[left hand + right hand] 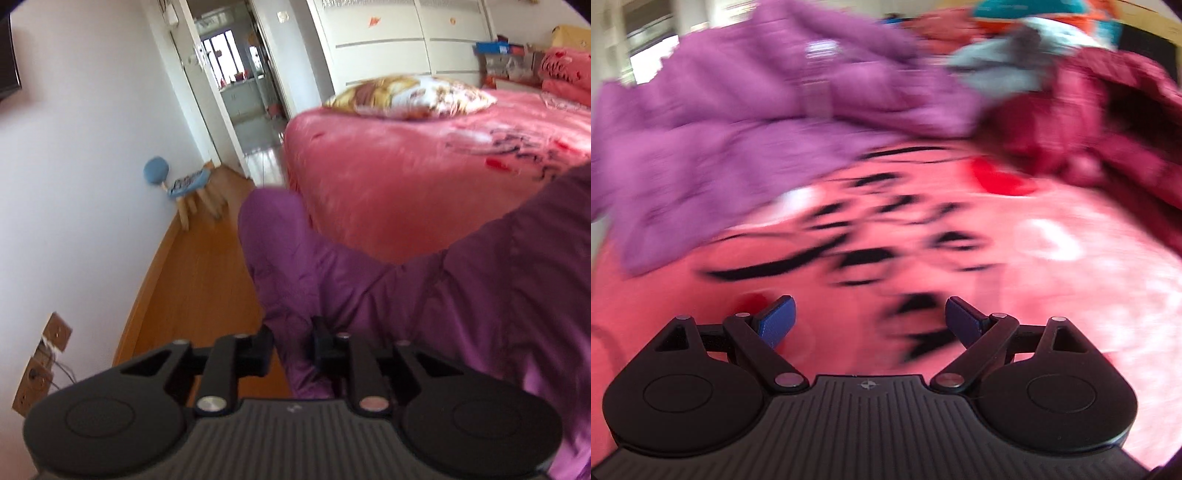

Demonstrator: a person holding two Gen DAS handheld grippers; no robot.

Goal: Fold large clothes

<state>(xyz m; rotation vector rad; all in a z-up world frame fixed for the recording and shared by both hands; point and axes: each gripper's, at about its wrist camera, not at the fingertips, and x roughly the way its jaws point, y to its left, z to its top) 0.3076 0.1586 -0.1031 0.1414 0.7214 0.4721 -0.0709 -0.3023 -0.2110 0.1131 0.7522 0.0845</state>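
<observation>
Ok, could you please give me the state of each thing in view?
Left gripper: purple jacket between its fingers; grip unclear.
Right gripper: open, empty.
Purple jacket: unfolded, partly off the bed.
Dark red garment: crumpled on the bed.
Wardrobe: doors shut.

1. The bed (1052, 295) has a pink cover with black writing and red hearts; it fills the lower frame of the right wrist view.
2. A purple garment (746, 122) lies on it, upper left.
3. A dark red garment (1108, 122) lies upper right.
4. A patterned pillow (410, 96) lies at the bed's far corner, in the upper middle of the left wrist view.
</observation>
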